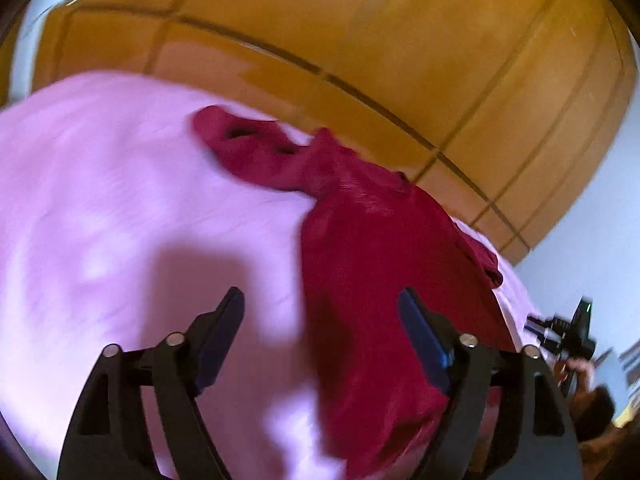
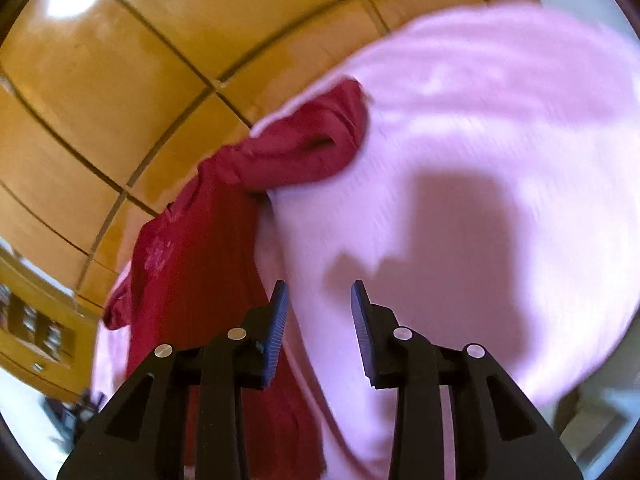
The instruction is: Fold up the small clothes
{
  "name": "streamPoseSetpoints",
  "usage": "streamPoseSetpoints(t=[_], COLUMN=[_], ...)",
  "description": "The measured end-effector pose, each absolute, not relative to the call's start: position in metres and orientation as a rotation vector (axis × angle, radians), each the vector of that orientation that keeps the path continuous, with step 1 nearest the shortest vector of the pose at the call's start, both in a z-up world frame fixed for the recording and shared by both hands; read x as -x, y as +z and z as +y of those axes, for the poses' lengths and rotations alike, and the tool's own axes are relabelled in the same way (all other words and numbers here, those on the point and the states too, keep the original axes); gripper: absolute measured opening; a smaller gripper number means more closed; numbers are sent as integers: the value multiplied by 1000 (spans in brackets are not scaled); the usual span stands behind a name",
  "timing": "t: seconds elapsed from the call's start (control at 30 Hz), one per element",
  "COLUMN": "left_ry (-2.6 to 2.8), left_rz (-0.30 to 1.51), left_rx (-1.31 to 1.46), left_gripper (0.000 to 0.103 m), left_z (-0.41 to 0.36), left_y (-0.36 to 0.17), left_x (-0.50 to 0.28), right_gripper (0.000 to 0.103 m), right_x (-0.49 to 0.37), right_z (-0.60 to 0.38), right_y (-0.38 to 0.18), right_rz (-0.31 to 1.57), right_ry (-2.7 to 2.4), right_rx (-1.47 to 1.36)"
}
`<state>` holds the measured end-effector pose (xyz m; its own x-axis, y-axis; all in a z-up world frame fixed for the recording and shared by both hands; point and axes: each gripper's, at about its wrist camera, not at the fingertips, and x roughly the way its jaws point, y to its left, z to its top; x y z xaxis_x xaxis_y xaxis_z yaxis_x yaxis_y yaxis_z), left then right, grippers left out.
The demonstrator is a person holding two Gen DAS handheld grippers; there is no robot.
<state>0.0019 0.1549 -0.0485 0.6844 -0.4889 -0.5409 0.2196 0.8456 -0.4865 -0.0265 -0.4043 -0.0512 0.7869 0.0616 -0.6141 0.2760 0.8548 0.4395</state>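
A small dark red shirt (image 1: 360, 248) lies on a pink sheet (image 1: 120, 200), one sleeve stretched out to the far left. My left gripper (image 1: 322, 298) is open above the shirt's near edge, holding nothing. In the right wrist view the same red shirt (image 2: 208, 248) lies to the left on the pink sheet (image 2: 500, 140), with a faint print on its chest. My right gripper (image 2: 319, 292) is open and empty, above the sheet just right of the shirt's edge. Both views are blurred by motion.
Orange-brown wooden wardrobe panels (image 1: 400, 40) stand behind the bed. The right gripper's body (image 1: 568, 332) and a hand show at the far right of the left wrist view. A wooden shelf unit (image 2: 36, 320) is at the lower left of the right wrist view.
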Motion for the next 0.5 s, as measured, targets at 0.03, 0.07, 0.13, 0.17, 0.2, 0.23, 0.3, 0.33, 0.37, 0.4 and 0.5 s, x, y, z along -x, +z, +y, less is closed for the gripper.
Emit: streamPoseSetpoints(t=[0.03, 0.07, 0.13, 0.17, 0.2, 0.23, 0.3, 0.33, 0.37, 0.4, 0.5], left_ry=[-418, -424, -415, -405, -401, -387, -360, -357, -340, -307, -274], left_rz=[741, 767, 795, 799, 801, 811, 858, 874, 874, 866, 863], left_rx=[362, 326, 270, 238, 219, 204, 194, 192, 179, 154, 119], left_gripper=[85, 86, 92, 94, 96, 98, 100, 100, 100, 100, 100], left_z=[131, 113, 87, 69, 58, 49, 34, 30, 27, 26, 29], left_y=[-47, -45, -43, -42, -42, -41, -42, -44, -47, -52, -70], left_x=[-16, -29, -47, -58, -66, -75, -95, -104, -112, -119, -125], right_gripper=[32, 32, 32, 32, 32, 32, 45, 57, 59, 59, 59], right_x=[18, 5, -16, -30, -41, -56, -78, -90, -105, -115, -151], right_z=[-404, -399, -391, -386, -382, -379, -376, -376, -377, -376, -374], right_y=[-50, -46, -42, -39, -37, -34, -32, -31, -29, -28, -26], right_rz=[662, 663, 664, 665, 663, 658, 657, 655, 650, 647, 657], right_ry=[-113, -100, -83, -80, -83, -89, -97, -97, -89, -86, -132], right_rx=[-524, -499, -447, -402, -367, -318, -268, -254, -243, -228, -159])
